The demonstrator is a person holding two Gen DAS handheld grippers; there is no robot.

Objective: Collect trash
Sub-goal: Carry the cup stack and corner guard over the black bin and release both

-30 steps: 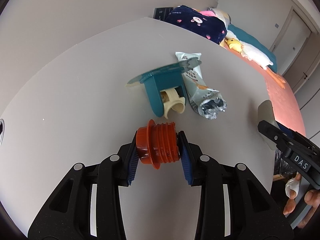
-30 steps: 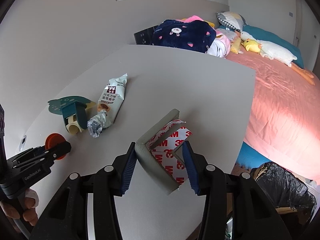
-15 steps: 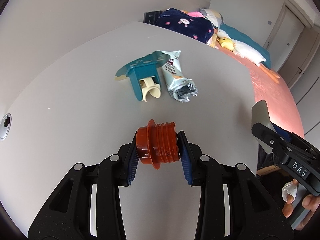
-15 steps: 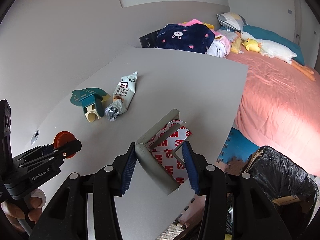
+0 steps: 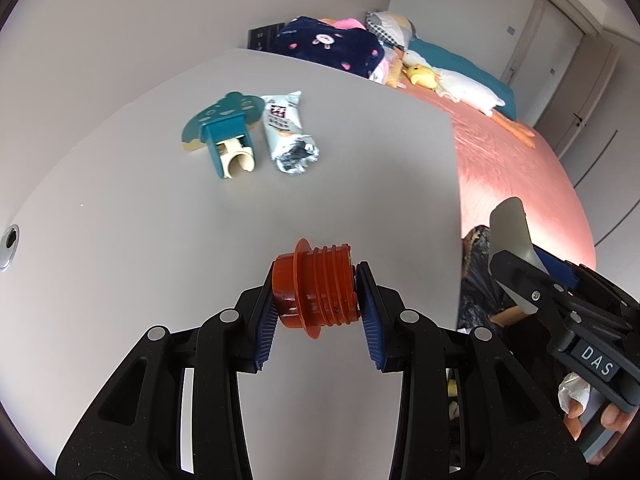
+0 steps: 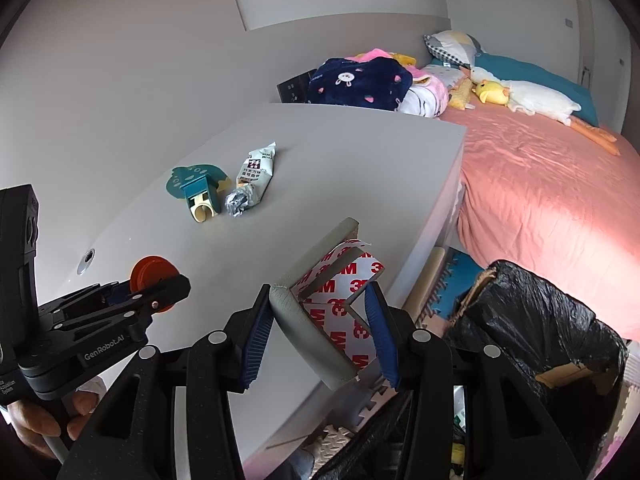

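My left gripper [image 5: 316, 294] is shut on an orange threaded plastic cap [image 5: 314, 288], held above the grey table [image 5: 120, 240]. My right gripper [image 6: 318, 320] is shut on a grey foam corner guard [image 6: 308, 320] backed with white 3M tape, held over the table's near right edge. Farther back on the table lie a crumpled snack wrapper [image 5: 286, 132] and a teal holder [image 5: 226, 136] with a cream clip. In the right wrist view the wrapper [image 6: 252, 184], the holder [image 6: 196, 190] and the left gripper [image 6: 154, 288] with the cap [image 6: 152, 276] show at left.
A black trash bag [image 6: 532, 320] over a cardboard box stands on the floor right of the table. Beyond it is a bed with a pink sheet [image 6: 540, 184], plush toys and a navy blanket [image 6: 360, 80]. A round hole [image 5: 10, 240] sits in the table at left.
Both grippers have drawn back and risen from the wrapper and holder, which look smaller now. The trash bag has come more into the right wrist view. Both grips are unchanged.
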